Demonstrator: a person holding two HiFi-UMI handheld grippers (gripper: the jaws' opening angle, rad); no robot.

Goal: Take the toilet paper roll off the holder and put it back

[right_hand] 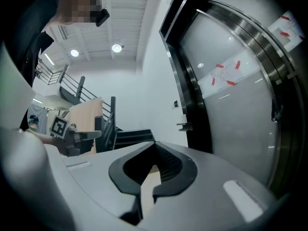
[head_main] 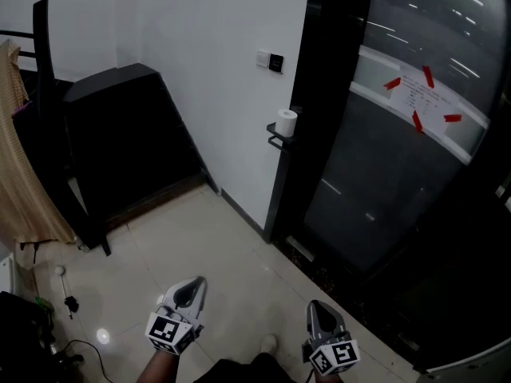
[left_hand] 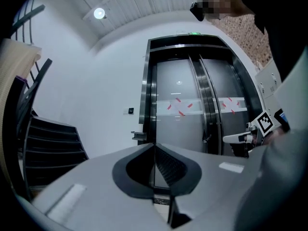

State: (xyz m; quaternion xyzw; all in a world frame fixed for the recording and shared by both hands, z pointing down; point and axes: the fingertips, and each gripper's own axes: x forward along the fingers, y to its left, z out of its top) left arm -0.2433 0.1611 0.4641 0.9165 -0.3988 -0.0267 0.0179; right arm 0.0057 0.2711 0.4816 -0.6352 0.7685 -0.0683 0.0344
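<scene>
- The toilet paper roll (head_main: 287, 123) stood upright on its holder (head_main: 276, 140), a small black bracket fixed where the white wall (head_main: 215, 70) met the dark door frame (head_main: 318, 94). The first step looked not yet begun.
- The left tool (head_main: 194, 289) had its jaws pressed together on nothing, probably because nothing was within reach.
- The right tool (head_main: 319, 310) likewise showed its tips meeting, empty.
- Both hung low over the tiled floor (head_main: 239, 262), well apart from the roll, and would need opening before any grasp.

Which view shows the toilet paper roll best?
The head view: the roll stands white and upright on its black holder, unobstructed. Both gripper views show only the distant holder; the roll there is too small to make out.
</scene>
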